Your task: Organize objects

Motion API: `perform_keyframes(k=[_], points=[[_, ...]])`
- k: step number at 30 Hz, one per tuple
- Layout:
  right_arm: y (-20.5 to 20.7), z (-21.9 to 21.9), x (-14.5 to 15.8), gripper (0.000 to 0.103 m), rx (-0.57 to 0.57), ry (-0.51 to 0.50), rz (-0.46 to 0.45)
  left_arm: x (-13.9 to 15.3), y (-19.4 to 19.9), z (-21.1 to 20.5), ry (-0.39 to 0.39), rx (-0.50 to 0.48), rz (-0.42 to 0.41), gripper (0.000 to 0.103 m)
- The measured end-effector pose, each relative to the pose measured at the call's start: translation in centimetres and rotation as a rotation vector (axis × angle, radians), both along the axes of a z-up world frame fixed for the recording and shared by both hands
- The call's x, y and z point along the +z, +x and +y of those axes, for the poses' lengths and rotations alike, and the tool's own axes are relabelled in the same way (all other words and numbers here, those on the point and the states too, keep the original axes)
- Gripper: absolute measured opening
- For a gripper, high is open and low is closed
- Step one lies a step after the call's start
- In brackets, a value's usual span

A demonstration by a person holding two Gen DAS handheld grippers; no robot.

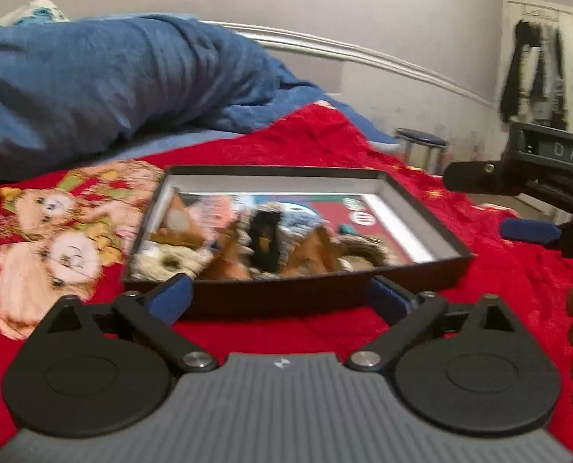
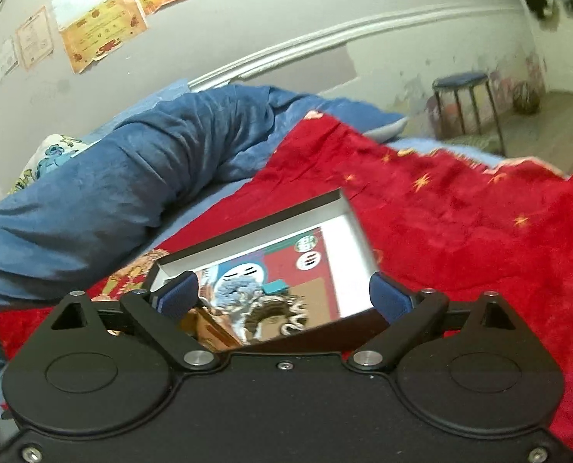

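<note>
Two grippers, both with nothing in them: the left gripper (image 1: 278,301) has its jaws spread wide with the blue pads (image 1: 172,297) just short of the near wall of the box (image 1: 286,301), and the right gripper (image 2: 278,301) is spread the same way, hovering over the box's right end. The box sits flat on the red blanket (image 1: 325,146), next to the printed teddy bear patch (image 1: 54,239), with a stack of illustrated cards or booklets (image 1: 271,231) lying inside it; the print is too blurred to read. The risk from here looks like the surface more than anything. That blanket is plush and rumpled over a soft bed, so any push on a box wall could tip it or make it slide instead of letting the jaws close on it. The walls look like thin cardboard, dark outside and pale grey inside, low and straight, so a pinch on one wall might bend it. The contents look glossy and loosely piled, so a tilt could spill them onto the fabric. The bunched blue duvet (image 1: 93,77) behind is thick and velvety, and if the box gets shoved that way it would probably ride up against it.
</note>
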State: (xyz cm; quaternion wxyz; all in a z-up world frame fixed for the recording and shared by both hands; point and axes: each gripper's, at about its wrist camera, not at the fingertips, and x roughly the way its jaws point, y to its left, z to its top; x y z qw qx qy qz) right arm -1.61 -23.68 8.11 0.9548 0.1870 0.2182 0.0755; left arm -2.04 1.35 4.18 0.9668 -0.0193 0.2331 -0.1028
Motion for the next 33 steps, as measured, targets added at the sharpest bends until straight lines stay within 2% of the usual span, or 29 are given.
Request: perform_keyframes(k=[1,3,6,10,14,17,20,26,33], points=[[-0.4,0.0,0.0,0.103,0.0,-0.014,0.002,-0.1,-0.1,-0.3,0.018,-0.028,-0.02,0.103],[-0.9,0.1,0.0,0.103,-0.022,-0.052,0.032,-0.6,0.0,-0.7,0.059,-0.041,-0.049,0.103],[-1.9,0.3,0.2,0.103,-0.075,-0.096,0.048,-1.7,0.7,-0.7,0.069,-0.008,-0.059,0.103],[-2.8,0.5,-0.1,0.103,-0.136,-0.198,0.054,-1.9,0.5,-1.0,0.087,-0.019,-0.07,0.103],[-2.5,0.3,-0.4,0.103,-0.166,-0.171,0.073,-1.9,-0.6,-1.4,0.109,-0.044,-0.109,0.103],[-2.2,0.4,-0.5,0.103,-0.18,-0.189,0.076,-1.9,-1.0,-1.6,0.123,-0.057,-0.123,0.103],[-2.3,0.5,-0.5,0.103,-0.177,-0.192,0.067,-2.0,-0.6,-1.7,0.117,-0.083,-0.087,0.103],[-2.3,0.2,-0.3,0.103,-0.211,-0.186,0.051,-2.3,0.0,-1.4,0.102,-0.065,-0.04,0.103],[-2.2,0.7,-0.7,0.103,-0.254,-0.296,0.071,-2.6,0.7,-1.3,0.105,-0.045,0.009,0.103]])
